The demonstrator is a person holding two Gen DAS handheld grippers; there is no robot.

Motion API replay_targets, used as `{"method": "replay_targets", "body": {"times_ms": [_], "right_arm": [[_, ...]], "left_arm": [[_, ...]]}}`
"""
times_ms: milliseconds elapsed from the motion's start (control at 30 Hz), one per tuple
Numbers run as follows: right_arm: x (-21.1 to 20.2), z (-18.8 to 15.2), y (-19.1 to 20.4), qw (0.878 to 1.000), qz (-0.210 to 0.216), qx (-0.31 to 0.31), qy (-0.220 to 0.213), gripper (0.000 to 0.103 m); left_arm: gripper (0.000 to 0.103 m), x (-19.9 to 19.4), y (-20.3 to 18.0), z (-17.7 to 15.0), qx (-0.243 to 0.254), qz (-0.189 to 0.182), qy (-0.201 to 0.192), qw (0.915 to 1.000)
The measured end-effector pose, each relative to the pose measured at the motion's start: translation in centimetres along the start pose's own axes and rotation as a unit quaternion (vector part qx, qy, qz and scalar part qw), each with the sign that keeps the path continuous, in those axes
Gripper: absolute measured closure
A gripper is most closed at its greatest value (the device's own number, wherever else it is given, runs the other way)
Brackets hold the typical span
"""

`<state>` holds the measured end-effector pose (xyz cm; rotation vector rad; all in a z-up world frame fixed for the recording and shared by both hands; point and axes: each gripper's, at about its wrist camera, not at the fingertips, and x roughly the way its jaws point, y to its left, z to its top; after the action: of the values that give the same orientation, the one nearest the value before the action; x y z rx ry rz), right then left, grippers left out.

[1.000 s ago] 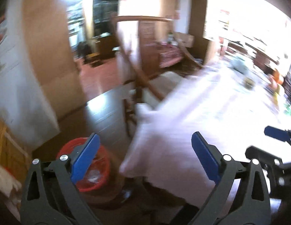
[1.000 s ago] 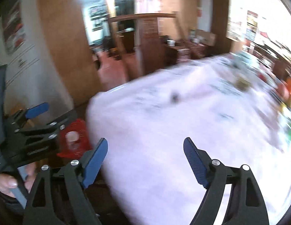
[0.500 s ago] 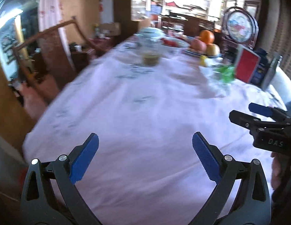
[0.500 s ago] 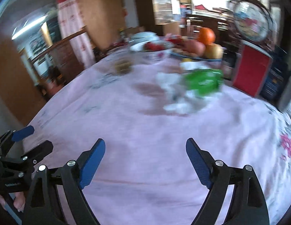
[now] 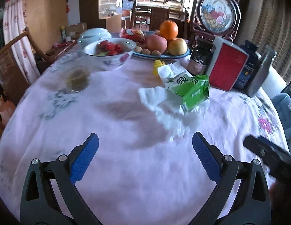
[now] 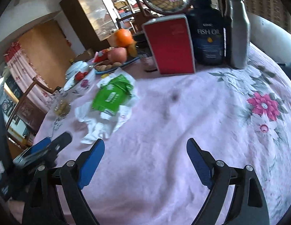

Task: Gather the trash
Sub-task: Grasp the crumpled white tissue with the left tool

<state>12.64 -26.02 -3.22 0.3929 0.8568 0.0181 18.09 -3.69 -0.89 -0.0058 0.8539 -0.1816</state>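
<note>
Both tongs stand released with nothing between their pads: your left tongs (image 5: 145, 157) hang over bare pink cloth, and your right tongs (image 6: 145, 161) hover to their right over the same surface (image 5: 126, 178). The trash lies ahead of both, near the middle of the surface: a green wrapper (image 5: 192, 91) resting on crumpled white tissue (image 5: 154, 97), with more tissue (image 6: 96, 129) spilling toward you. In the right view that near tissue sits just beyond the left finger of your right tongs. Behind the pile stand a red box (image 5: 227, 69), a dark jar (image 5: 199, 61) and a fruit plate (image 5: 164, 55), so come in low from your own side rather than reaching over them. The tissue looks soft and loose, so it will likely bunch; take the wrapper and the tissue under it in one bite if you can, pads straddling the heap. Keep the two tongs apart, since they sit close together. Watch the small glass (image 5: 78, 78) to the left.
</note>
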Motion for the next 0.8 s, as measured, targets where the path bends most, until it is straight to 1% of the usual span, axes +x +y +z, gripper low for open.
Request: {"method": "replay_targets", "body": {"times_ms": [133, 200, 367, 433, 467, 500, 533, 600, 633, 667, 700, 800], "right_arm": [[0.2, -0.2, -0.5, 1.0, 0.003, 0.014, 0.013, 0.015], [0.2, -0.2, -0.6, 1.0, 0.01, 0.019, 0.016, 0.015], [0.1, -0.4, -0.4, 1.0, 0.008, 0.016, 0.014, 0.015], [0.5, -0.5, -0.4, 1.0, 0.006, 0.017, 0.021, 0.015], [0.7, -0.5, -0.4, 1.0, 0.005, 0.018, 0.025, 0.015], [0.9, -0.6, -0.3, 0.999, 0.005, 0.017, 0.03, 0.015], [1.2, -0.7, -0.2, 0.999, 0.004, 0.016, 0.033, 0.015], [1.5, -0.9, 0.0, 0.999, 0.0, 0.009, 0.036, 0.015], [1.6, -0.9, 0.1, 0.999, -0.002, 0.007, 0.036, 0.015], [1.7, -1.0, 0.2, 0.999, -0.006, 0.003, 0.037, 0.015], [1.8, -1.0, 0.3, 0.999, -0.008, 0.001, 0.037, 0.015], [2.0, -1.0, 0.2, 0.999, -0.019, -0.002, 0.033, 0.015]], "left_arm": [[0.007, 3.3, -0.8, 1.1, 0.003, -0.009, 0.021, 0.9997], [0.007, 4.2, -0.9, 1.1, 0.006, -0.01, 0.027, 0.9996], [0.007, 5.7, -0.5, 0.9, -0.018, -0.021, 0.032, 0.9991], [0.011, 5.9, -0.4, 0.7, -0.015, -0.022, 0.032, 0.9991], [0.017, 6.2, -0.6, 0.7, -0.008, -0.025, 0.034, 0.9991], [0.028, 6.3, -0.7, 0.7, -0.003, -0.03, 0.036, 0.9989], [0.034, 6.4, -0.7, 0.6, 0.0, -0.038, 0.038, 0.9986], [0.056, 6.8, -0.8, 0.5, -0.001, -0.051, 0.042, 0.9978], [0.065, 6.9, -0.9, 0.5, -0.001, -0.057, 0.044, 0.9974], [0.085, 7.0, -1.0, 0.5, 0.001, -0.067, 0.046, 0.9967], [0.096, 7.0, -1.0, 0.4, 0.004, -0.069, 0.047, 0.9965], [0.097, 6.0, -0.5, 0.4, 0.005, -0.063, 0.034, 0.9974]]}}
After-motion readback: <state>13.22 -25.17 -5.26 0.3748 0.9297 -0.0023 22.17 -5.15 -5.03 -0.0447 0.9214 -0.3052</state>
